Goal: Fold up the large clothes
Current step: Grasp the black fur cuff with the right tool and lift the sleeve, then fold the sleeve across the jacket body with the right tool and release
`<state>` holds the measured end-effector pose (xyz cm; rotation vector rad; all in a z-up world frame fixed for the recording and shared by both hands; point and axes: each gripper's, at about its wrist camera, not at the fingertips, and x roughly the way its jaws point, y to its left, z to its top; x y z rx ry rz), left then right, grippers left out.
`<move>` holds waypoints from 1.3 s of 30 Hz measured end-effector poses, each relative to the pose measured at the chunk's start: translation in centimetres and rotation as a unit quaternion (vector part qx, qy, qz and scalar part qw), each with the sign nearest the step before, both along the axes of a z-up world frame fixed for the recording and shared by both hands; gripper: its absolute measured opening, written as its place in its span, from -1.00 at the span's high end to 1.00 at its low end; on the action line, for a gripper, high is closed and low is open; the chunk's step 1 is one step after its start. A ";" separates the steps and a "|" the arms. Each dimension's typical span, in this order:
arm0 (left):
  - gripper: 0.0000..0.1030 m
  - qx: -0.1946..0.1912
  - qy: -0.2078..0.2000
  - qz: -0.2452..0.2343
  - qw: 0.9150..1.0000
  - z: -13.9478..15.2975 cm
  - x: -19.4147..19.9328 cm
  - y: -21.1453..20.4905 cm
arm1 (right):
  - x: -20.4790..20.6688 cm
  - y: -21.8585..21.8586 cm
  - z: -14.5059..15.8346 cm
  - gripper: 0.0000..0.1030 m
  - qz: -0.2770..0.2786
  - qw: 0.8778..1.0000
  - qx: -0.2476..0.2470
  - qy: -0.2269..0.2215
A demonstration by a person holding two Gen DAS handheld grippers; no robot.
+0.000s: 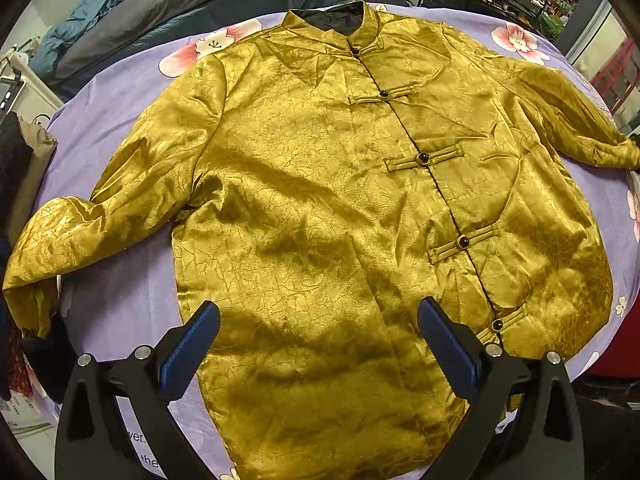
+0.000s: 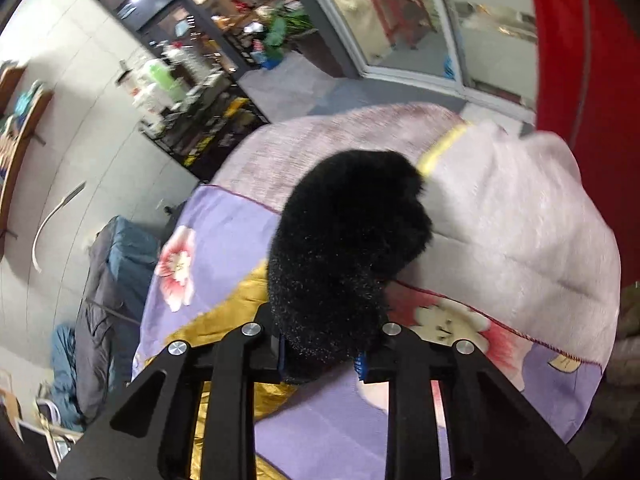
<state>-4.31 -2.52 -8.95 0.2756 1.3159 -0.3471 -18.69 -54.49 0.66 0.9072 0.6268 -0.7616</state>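
Gold brocade jacket (image 1: 320, 200) lies flat; right gripper (image 2: 324, 356) clamps its black fleecy cuff (image 2: 344, 248); left gripper (image 1: 318, 344) gapes empty above hem; sleeve fold across the jacket's front next, likely.

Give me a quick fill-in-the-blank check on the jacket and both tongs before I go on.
1. The gold jacket lies spread on a ____ floral sheet.
2. The left tongs hover over the hem with jaws ____.
3. The right tongs are shut on a fluffy ____ cuff.
4. The jacket front is fastened, with ____ knot buttons showing.

Missing words: purple; open; black; five
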 end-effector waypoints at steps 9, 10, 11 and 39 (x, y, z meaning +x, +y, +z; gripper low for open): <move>-0.88 0.008 -0.005 0.017 1.000 -0.4 -0.1 1.9 | 13.5 15.4 10.3 0.54 0.251 0.957 -0.138 -0.043; -0.88 0.009 -0.005 0.021 1.000 -0.4 -0.1 2.2 | 15.6 18.5 10.9 0.54 0.292 0.944 -0.146 -0.046; -0.88 0.011 -0.007 0.028 1.000 -0.5 -0.2 2.8 | 16.8 20.5 11.1 0.54 0.316 0.935 -0.152 -0.046; -0.88 0.009 -0.001 0.122 0.992 -1.1 0.1 10.9 | 24.3 55.9 -3.4 -0.44 0.660 0.725 -0.187 0.062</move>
